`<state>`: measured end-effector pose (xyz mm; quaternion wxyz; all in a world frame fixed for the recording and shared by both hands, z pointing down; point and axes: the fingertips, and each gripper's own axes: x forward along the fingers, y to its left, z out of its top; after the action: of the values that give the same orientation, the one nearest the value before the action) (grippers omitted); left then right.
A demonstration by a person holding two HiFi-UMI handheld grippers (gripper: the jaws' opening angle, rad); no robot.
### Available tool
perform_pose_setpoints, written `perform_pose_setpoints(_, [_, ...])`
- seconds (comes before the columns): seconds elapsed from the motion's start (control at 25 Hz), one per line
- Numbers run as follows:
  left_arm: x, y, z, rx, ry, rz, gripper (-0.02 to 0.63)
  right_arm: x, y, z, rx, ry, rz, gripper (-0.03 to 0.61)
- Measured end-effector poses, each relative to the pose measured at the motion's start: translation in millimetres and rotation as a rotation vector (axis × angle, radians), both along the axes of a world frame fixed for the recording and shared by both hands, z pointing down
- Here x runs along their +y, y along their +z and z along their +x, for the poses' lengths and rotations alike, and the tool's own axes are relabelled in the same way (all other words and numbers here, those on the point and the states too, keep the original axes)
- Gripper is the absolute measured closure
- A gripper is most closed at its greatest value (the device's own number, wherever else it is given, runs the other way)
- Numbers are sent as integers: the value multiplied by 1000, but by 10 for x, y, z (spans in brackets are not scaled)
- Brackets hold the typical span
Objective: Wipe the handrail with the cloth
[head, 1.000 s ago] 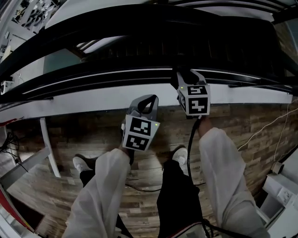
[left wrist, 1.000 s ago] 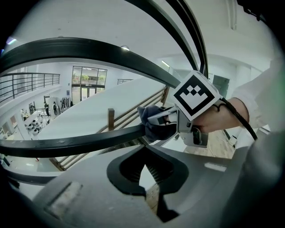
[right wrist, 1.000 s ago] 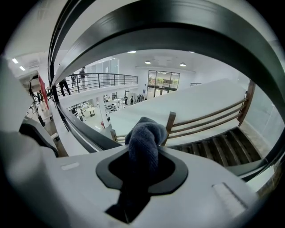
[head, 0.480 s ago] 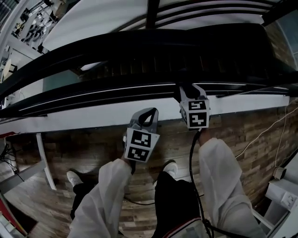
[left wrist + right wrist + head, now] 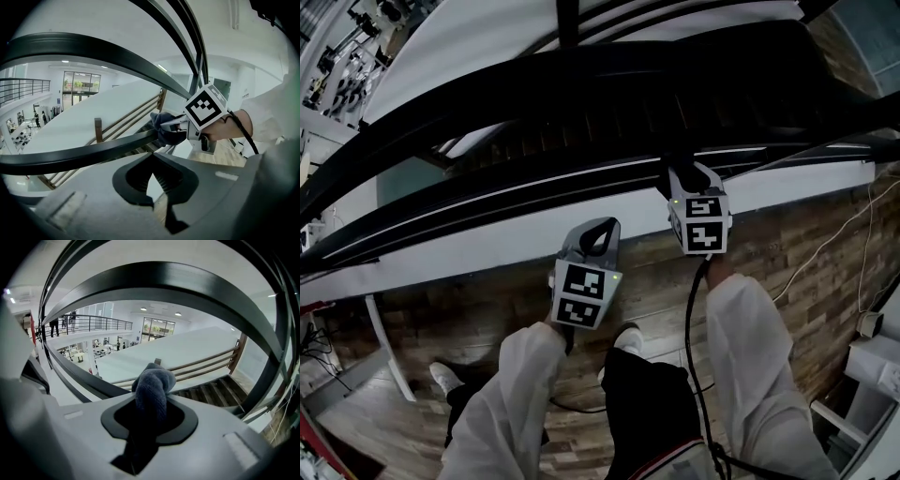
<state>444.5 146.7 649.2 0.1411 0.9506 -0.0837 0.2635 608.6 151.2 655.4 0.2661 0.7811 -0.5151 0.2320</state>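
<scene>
Clamping the bunched cloth (image 5: 152, 383) against the handrail (image 5: 84, 154), the right gripper (image 5: 150, 404) has rail stretching toward frame left; left gripper (image 5: 152, 159) hangs closed, empty

1. The cloth (image 5: 152, 385) is dark blue-grey knit fabric, bunched into a rounded wad. It is pinched between the jaws of the right gripper (image 5: 151, 416), and its folded end bulges out past their tips.
2. In the left gripper view, the cloth (image 5: 164, 130) presses against the handrail (image 5: 70, 154).
3. The handrail (image 5: 506, 202) is a long, smooth, dark bar. From the head view it runs slantwise, lower at the left and higher at the right.
</scene>
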Motion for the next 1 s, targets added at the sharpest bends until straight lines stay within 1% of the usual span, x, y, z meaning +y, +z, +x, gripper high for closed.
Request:
perform_pose_setpoints(0.12, [123, -30, 239, 14, 30, 6, 612, 165, 1, 219, 10, 22, 1, 489])
perform_pose_setpoints(0.44, [435, -103, 867, 50, 70, -2, 612, 524, -16, 902, 49, 73, -5, 489])
perform_pose_setpoints(0.64, [560, -259, 1197, 62, 84, -15, 612, 733, -177, 1419, 105, 87, -37, 489])
perform_pose_setpoints(0.72, [586, -258, 1246, 56, 95, -16, 612, 825, -174, 1576, 139, 85, -72, 489])
perform_pose_setpoints(0.84, [596, -167, 1215, 49, 99, -15, 612, 957, -56, 1732, 208, 64, -150, 489])
perform_pose_setpoints(0.92, [596, -142, 1191, 51, 102, -12, 612, 1054, -29, 1894, 244, 84, -182, 489])
perform_pose_setpoints(1.0, [621, -133, 1130, 47, 105, -14, 612, 1157, -30, 2033, 256, 120, -198, 489])
